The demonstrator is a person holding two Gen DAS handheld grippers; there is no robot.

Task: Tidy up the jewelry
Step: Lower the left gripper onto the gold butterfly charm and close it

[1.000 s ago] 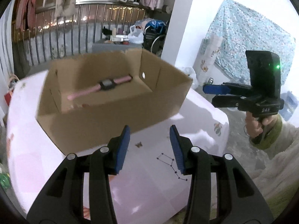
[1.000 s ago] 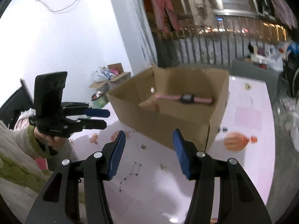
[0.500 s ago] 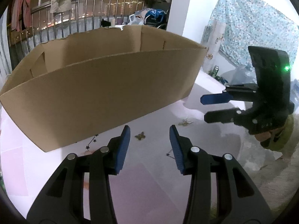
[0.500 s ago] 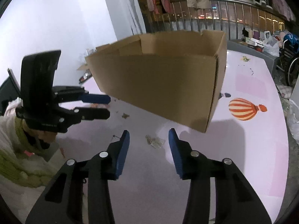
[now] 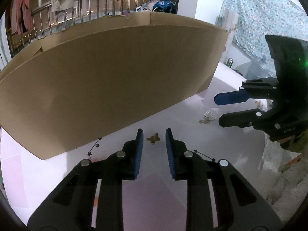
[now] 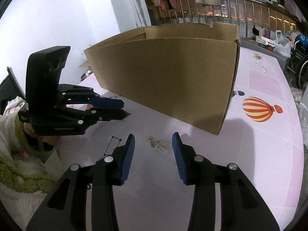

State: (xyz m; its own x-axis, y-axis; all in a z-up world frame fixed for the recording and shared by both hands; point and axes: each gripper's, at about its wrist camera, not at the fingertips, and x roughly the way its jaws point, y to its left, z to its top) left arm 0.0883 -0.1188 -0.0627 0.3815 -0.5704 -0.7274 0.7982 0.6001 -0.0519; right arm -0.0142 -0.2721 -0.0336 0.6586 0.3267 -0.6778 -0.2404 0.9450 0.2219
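Pink tabletop at mid-frame still carries loose jewelry outside the box. We bracket the butterfly with our left gripper, jaws just narrowing, untouched; right gripper gapes around earrings. Both remain unpacked.

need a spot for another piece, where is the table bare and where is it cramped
Bare: the pink table right of the cardboard box, around the balloon print. Cramped: the strip before the box, with the butterfly piece, the small jewelry cluster and both grippers.
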